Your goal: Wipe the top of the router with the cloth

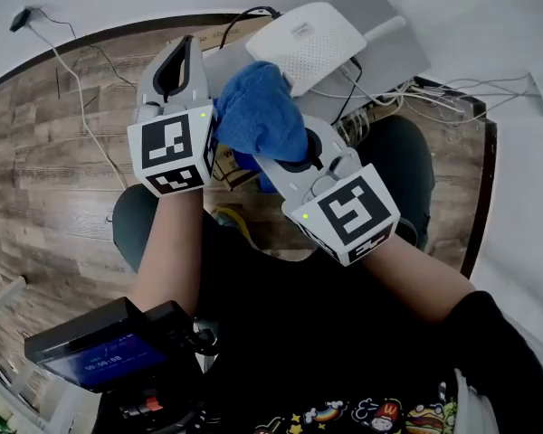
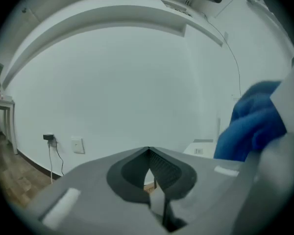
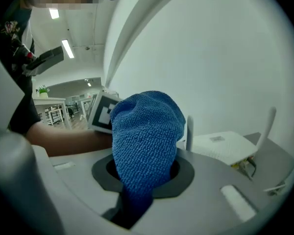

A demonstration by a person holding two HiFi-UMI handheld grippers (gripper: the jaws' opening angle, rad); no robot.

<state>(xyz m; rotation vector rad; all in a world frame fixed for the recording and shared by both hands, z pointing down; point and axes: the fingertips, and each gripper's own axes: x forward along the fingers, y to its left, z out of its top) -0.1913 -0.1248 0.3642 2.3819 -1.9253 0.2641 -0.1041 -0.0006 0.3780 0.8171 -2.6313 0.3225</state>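
The white router [image 1: 309,43] lies on a grey box [image 1: 385,34] by the wall, with antennas up [image 3: 269,124]. A blue cloth [image 1: 258,111] bunches out of my right gripper [image 1: 273,145], which is shut on it just short of the router's near edge. In the right gripper view the cloth [image 3: 144,136] fills the jaws of the right gripper [image 3: 143,163], and the router [image 3: 220,147] sits beyond to the right. My left gripper [image 1: 183,48] is beside the cloth on its left, shut and empty; its jaws [image 2: 148,152] meet at the tips. The cloth [image 2: 255,124] shows at that view's right edge.
White and black cables [image 1: 434,98] trail around the grey box and along the wall. A wall socket [image 2: 77,145] and a plug [image 2: 49,138] are low on the white wall. A device with a blue screen [image 1: 100,355] hangs at the person's waist. Wood floor [image 1: 45,179] lies to the left.
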